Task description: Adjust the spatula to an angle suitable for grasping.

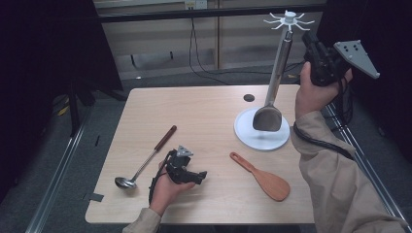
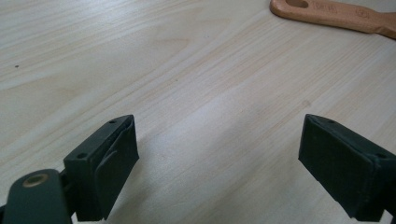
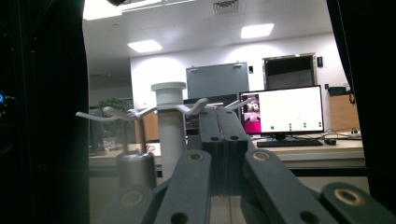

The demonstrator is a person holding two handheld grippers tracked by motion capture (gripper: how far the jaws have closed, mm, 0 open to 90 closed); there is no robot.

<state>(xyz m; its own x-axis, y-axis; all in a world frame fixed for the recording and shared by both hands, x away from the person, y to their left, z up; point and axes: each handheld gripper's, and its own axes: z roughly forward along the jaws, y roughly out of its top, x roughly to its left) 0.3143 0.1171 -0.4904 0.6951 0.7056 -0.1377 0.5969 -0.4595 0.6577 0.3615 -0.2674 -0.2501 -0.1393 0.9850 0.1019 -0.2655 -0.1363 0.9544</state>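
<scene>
We see one metal spatula [image 1: 268, 115] hanging from the white hook stand [image 1: 289, 20] at upper right of the frame, its blade just above the stand's round base [image 1: 245, 133]. Beside the hooks, the right gripper [image 1: 311, 44] is raised, its fingers [image 3: 224, 135] clenched together on nothing. Lower down on the worktop [image 1: 209, 111] lie one wooden rice paddle [image 1: 262, 177] and one ladle [image 1: 145, 160]. The left gripper [image 1: 200, 175] rests between them, fingers [image 2: 109, 163] released. We can read no writing anywhere.
</scene>
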